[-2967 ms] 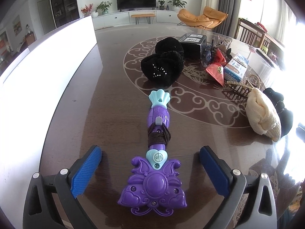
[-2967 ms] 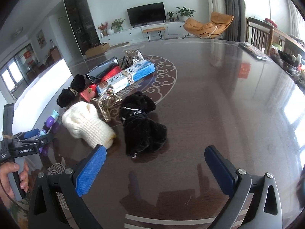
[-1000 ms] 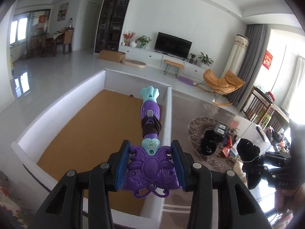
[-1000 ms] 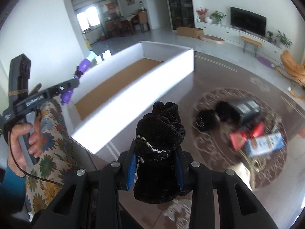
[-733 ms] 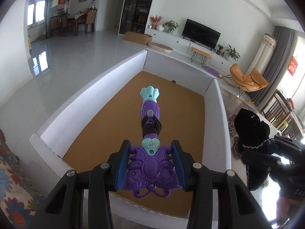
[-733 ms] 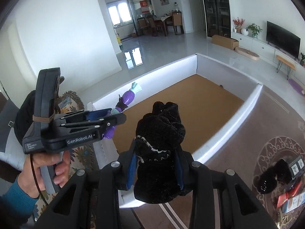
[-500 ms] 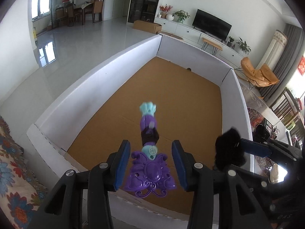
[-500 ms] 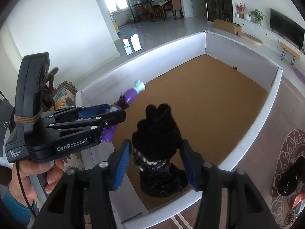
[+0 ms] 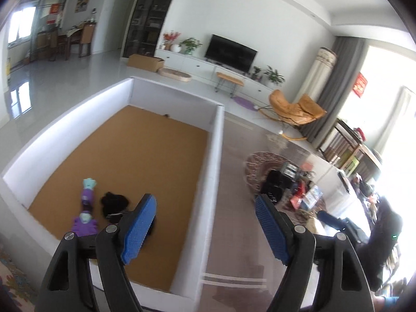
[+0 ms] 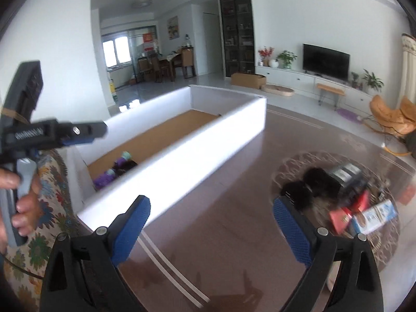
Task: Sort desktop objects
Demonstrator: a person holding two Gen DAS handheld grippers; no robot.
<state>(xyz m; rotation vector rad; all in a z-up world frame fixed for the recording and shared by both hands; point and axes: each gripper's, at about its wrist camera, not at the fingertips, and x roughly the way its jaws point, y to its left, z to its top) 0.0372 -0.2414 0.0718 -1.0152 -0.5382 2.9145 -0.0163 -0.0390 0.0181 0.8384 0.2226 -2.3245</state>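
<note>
Right wrist view: right claw [image 10: 209, 230] spread, just opened, empty; remaining pile [image 10: 338, 195] on desk [image 10: 221, 221] ahead-right, nearer this hand. Left claw [image 9: 205, 223] likewise; purple toy [image 9: 87, 208], black hat [image 9: 114, 202] inside box [image 9: 215, 156].

A dark brown table [image 10: 234, 208] carries a white box [image 9: 215, 156] on its left and, to the right, a heap of black hats [image 10: 306, 184] and packets [image 10: 371, 215].
</note>
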